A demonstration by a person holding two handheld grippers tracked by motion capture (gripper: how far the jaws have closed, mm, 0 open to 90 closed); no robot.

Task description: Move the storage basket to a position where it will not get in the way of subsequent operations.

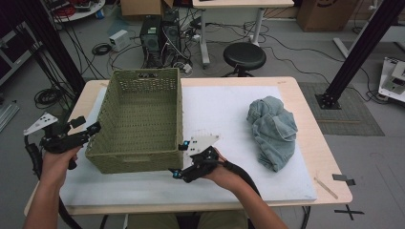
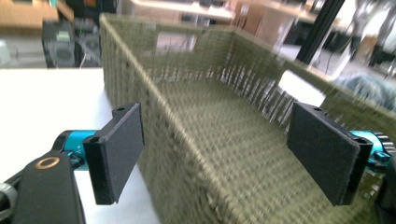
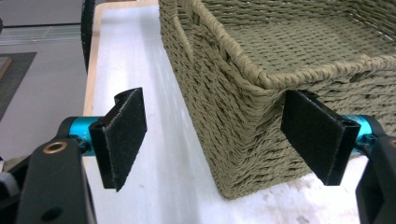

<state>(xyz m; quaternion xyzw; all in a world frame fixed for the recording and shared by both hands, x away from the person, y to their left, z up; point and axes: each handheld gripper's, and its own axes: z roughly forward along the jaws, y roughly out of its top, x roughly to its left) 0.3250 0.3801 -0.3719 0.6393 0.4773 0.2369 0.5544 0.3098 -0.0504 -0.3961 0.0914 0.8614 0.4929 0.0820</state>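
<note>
Woven green basket (image 1: 138, 119) between both open hand-held grippers.

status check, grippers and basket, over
Left gripper open, straddling the basket wall. Right gripper open at its near corner. Basket empty; denim cloth lies apart, nothing blocking.

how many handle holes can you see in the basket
2. One in the far end wall of the basket; one in the right side wall, seen from the left gripper view. Other walls may hide more.

Overhead faces forward; gripper views near basket (image 1: 138, 119)
</note>
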